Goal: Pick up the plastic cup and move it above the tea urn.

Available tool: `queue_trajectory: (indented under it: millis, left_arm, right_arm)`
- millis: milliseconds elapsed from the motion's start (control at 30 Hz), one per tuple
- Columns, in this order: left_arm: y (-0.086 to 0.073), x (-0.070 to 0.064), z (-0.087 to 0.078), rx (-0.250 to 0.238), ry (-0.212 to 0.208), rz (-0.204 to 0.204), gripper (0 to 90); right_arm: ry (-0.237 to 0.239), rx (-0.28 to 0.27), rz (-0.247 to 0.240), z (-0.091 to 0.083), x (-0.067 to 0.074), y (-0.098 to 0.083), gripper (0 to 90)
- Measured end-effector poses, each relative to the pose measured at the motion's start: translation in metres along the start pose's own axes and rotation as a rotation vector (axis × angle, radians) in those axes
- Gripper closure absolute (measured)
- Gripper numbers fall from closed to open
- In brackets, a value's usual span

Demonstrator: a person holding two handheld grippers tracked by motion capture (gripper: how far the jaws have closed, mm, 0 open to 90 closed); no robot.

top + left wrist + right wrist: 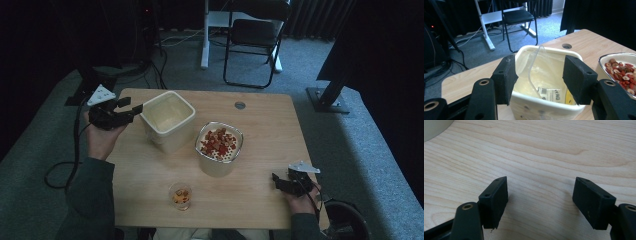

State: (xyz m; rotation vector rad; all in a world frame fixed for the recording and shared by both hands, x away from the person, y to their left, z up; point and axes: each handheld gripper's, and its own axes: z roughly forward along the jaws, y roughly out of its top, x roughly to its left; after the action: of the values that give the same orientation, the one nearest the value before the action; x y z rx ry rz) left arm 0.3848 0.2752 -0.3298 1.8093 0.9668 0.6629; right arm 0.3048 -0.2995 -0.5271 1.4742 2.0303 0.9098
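Observation:
A cream square tub point(167, 120) stands at the table's back left, and a clear plastic bag point(541, 72) lies inside it. My left gripper point(132, 106) hovers at the tub's left side. Its jaws are open and straddle the near rim point(540, 80) without pressing on it. A pale container of nuts and red dried fruit point(220, 147) sits mid-table. In front of it stands a small glass cup point(180, 196) with a few nuts. My right gripper point(276, 181) rests low over bare wood at the front right, open with nothing between its pads point(540, 202).
The wooden table point(280, 130) has a round cable hole point(240, 105) near its far edge. Beyond it stand a black folding chair point(255, 30) and a white desk leg point(204, 35). A black stand base point(330, 95) sits on the carpet at the right.

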Motion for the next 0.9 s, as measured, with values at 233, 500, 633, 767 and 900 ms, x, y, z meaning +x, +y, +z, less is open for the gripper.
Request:
queue_trajectory:
  millis: [233, 500, 633, 767, 900]
  left_arm:
    - [-0.016, -0.007, -0.004, -0.002, -0.004, -0.005, 43.2]
    - [-0.036, -0.019, -0.011, 0.008, -0.014, 0.013, 41.5]
    - [-0.047, -0.024, -0.017, 0.006, -0.022, 0.007, 40.2]
    - [-0.059, -0.029, -0.024, 0.015, -0.036, 0.010, 38.4]
    - [-0.069, -0.035, -0.028, 0.021, -0.046, 0.012, 37.9]
  right_arm:
    - [-0.006, -0.001, 0.004, 0.000, 0.001, 0.000, 28.4]
    - [-0.002, -0.002, -0.001, -0.002, 0.003, -0.002, 28.3]
    - [0.000, -0.002, 0.001, -0.002, 0.003, -0.002, 28.3]
    - [0.000, -0.001, 0.001, -0.002, 0.003, -0.002, 28.3]
    - [0.000, -0.001, 0.001, -0.002, 0.003, -0.002, 28.3]
